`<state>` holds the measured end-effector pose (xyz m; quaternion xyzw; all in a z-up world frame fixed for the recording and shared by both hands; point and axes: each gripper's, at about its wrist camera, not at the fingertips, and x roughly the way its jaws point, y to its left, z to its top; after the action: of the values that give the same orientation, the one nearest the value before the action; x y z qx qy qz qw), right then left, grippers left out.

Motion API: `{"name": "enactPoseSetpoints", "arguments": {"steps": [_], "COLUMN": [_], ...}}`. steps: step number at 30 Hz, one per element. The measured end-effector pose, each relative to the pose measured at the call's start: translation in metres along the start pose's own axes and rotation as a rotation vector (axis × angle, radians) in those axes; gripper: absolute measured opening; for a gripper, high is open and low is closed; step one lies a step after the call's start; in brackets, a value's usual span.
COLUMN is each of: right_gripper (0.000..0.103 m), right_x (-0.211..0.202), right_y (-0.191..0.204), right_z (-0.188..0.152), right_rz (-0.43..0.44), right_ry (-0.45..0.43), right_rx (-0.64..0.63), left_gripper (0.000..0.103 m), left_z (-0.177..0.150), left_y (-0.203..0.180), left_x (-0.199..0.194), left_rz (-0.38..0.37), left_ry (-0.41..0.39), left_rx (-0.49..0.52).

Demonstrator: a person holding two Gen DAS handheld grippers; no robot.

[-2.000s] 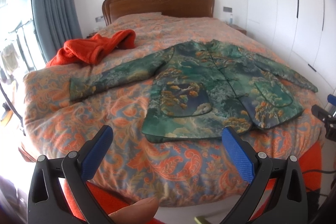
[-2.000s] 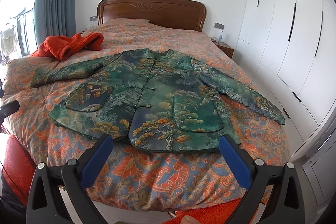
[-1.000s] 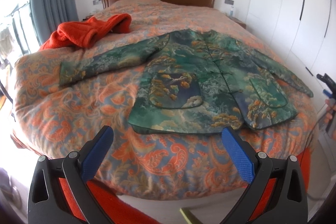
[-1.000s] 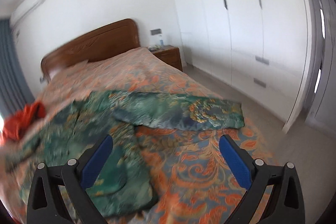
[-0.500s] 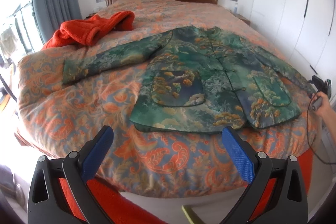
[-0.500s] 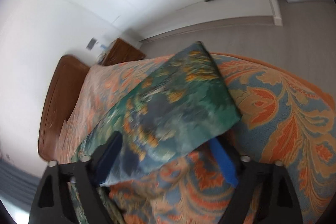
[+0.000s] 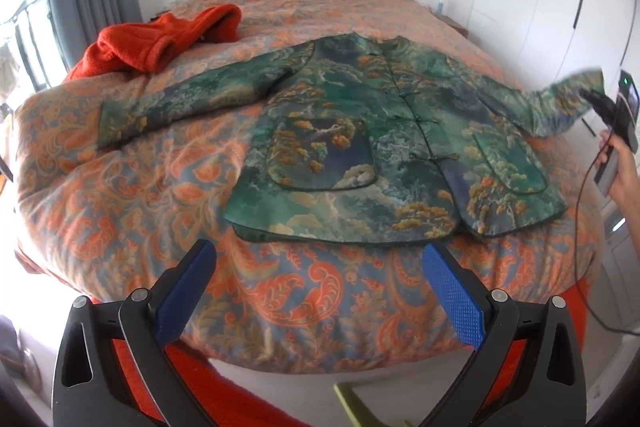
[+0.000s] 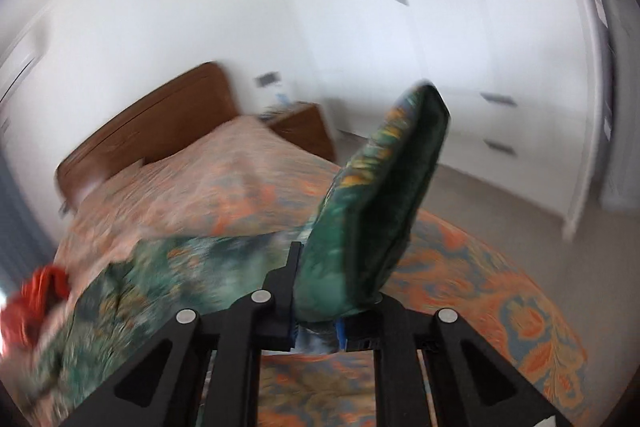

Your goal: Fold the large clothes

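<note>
Since 0.5 s ago the right gripper (image 8: 316,327) has closed on the jacket's right sleeve cuff (image 8: 384,195) and lifted it; the cuff now stands up off the bedspread (image 8: 500,291), pinched between the blue pads. In the left wrist view the raised sleeve (image 7: 568,99) sits at 3 o'clock, off the quilt, next to the hand (image 7: 624,167) on that side.

Left gripper (image 7: 320,291) is idle, fingers wide apart, hovering off the foot of the bed at 6 o'clock. Nothing in it.

Jacket (image 7: 380,147) lies flat, front up, centre of bed, other sleeve (image 7: 180,103) stretched out to 9 o'clock.

My read: first fold starting, sleeve goes in across the body.

Clutter: red garment (image 7: 160,39) at 10 o'clock, near the far sleeve but not touching it as far as I can tell. Cable (image 7: 580,227) dangles at 3 o'clock, could snag. Right view is motion-blurred.
</note>
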<state>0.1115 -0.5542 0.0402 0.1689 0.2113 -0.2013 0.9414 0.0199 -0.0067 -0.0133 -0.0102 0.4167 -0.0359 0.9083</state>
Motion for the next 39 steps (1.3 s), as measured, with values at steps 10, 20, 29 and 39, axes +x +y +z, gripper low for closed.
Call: {"name": "enactPoseSetpoints", "arguments": {"steps": [10,20,29,39], "right_gripper": [0.013,0.064,0.069,0.074], "right_x": [-0.033,0.017,-0.054,-0.147], "right_y": [0.199,0.262,0.241,0.151], "right_z": [-0.062,-0.180,-0.205,-0.221], "right_rz": [0.287,0.299,0.427,0.331], "right_ry": [0.046,0.368,0.328,0.212], "right_rx": [-0.413,-0.585,-0.580,-0.343], "left_gripper": [0.103,0.103,0.103,0.102], "left_z": [-0.011,-0.023,-0.010,0.087], "left_y": [0.018,0.036,0.018,-0.089], "left_x": [-0.008,-0.004,0.016,0.097], "left_rz": [0.033,0.064,-0.042,-0.519], "left_ry": [-0.011,0.011,0.052,0.148], "left_rx": [-0.031,-0.079,-0.049,0.101]}}
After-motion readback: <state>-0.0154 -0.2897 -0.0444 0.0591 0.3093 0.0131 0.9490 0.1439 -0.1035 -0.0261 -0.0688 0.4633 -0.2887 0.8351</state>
